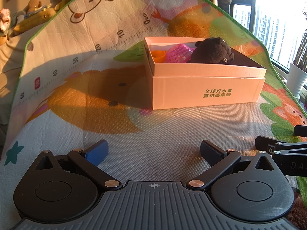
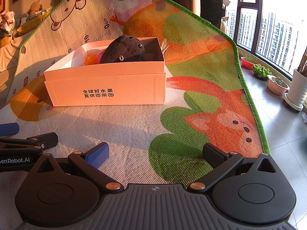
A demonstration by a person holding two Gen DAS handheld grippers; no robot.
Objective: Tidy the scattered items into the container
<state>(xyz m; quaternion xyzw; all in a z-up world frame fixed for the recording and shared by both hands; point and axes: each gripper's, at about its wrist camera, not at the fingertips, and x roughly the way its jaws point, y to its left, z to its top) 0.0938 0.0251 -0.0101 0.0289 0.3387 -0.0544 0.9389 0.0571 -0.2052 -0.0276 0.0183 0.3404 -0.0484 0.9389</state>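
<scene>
A pale cardboard box [image 1: 207, 92] with green print stands on the play mat; it also shows in the right wrist view [image 2: 107, 88]. Inside lie a dark brown plush toy [image 1: 213, 50] [image 2: 124, 48], a pink mesh toy [image 1: 178, 54] and an orange plastic piece [image 1: 157, 55] [image 2: 90, 59]. My left gripper [image 1: 153, 151] is open and empty, low over the mat in front of the box. My right gripper [image 2: 155, 153] is open and empty, in front and to the right of the box. Each gripper shows at the edge of the other's view.
The cartoon play mat [image 1: 76, 88] has a green border [image 2: 247, 88]. Right of it is tiled floor [image 2: 278, 126] with plant pots [image 2: 277, 85] along a window. Stuffed toys [image 1: 34, 7] lie beyond the mat's far left edge.
</scene>
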